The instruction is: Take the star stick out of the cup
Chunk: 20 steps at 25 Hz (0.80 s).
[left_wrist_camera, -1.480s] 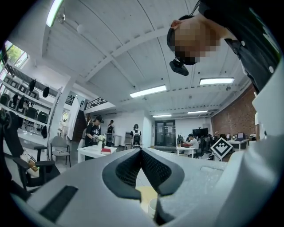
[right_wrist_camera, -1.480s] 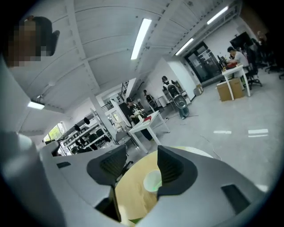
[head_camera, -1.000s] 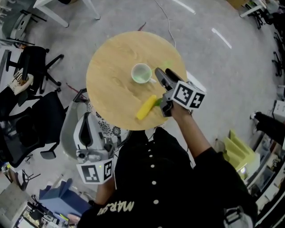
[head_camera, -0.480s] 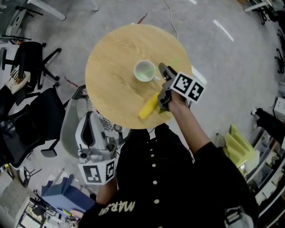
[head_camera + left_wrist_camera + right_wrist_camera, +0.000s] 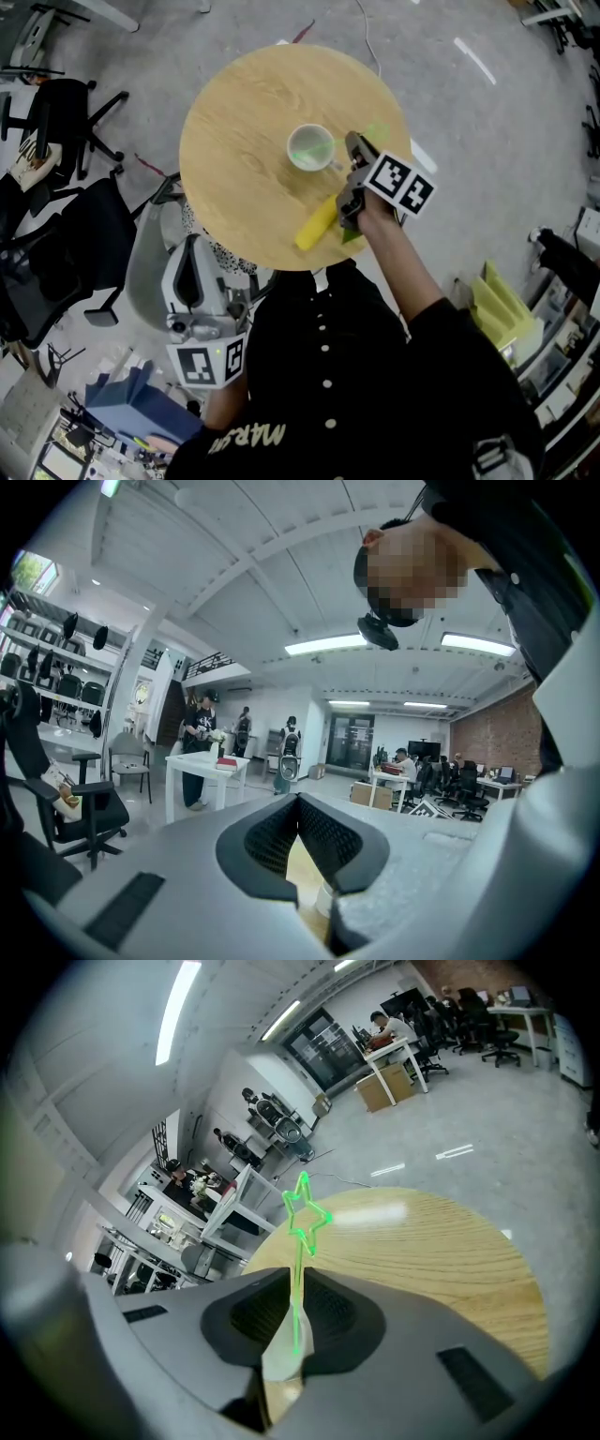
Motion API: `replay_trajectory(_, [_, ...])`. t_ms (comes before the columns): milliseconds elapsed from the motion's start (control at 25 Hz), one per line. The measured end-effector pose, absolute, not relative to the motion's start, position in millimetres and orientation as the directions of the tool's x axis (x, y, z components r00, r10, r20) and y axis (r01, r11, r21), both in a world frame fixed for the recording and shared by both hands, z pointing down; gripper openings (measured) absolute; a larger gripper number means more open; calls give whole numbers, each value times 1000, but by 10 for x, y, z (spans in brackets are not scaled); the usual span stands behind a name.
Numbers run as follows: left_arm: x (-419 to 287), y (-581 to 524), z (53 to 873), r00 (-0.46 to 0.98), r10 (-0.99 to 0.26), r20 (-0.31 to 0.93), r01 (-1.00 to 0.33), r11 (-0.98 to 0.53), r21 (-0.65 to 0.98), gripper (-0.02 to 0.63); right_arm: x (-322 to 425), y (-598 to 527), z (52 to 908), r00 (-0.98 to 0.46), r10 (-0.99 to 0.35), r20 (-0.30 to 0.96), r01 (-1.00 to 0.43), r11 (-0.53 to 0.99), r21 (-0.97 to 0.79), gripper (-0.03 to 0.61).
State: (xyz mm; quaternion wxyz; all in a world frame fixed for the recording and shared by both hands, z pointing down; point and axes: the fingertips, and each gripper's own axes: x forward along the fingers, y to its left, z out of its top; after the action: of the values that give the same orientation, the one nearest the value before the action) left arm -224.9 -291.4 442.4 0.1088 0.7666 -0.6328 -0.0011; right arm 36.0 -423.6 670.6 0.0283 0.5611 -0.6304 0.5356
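I'd put myself at the grasp stage: the hold looks made, the lift hasn't happened. My right tool sits over the round wooden counter, its tips just right of the pale cup, which stands upright near the middle. In the right gripper view its jaws have just been closing. The thin green star stick now runs straight up through the narrow slot between them. The pads look pressed on its shaft, and the star head stands clear on the far side of the tips.

Below the pinch the stick drops into a pale shape in the gap that I take to be the cup. I therefore judge its lower end is not out yet, though from the head view the stick is too thin to confirm this.

My left tool hangs off the near left edge of the counter, well apart from the cup. In its own view the jaws meet at the tips with nothing between them, so it plays no part here.

A yellow oblong thing lies on the counter near the right tool, nearer to me than the cup, and is not involved.

What's left is all of the extraction: raise the stick until its lower end clears the rim, without tipping the cup.
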Motion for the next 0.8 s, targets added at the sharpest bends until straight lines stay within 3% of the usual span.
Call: replay_trajectory(800, [-2196,-2822,4241,190,-976,110,-973,-172,156,-6,250,-4278,6391,-414,-714,565,-733,-107,-672,15])
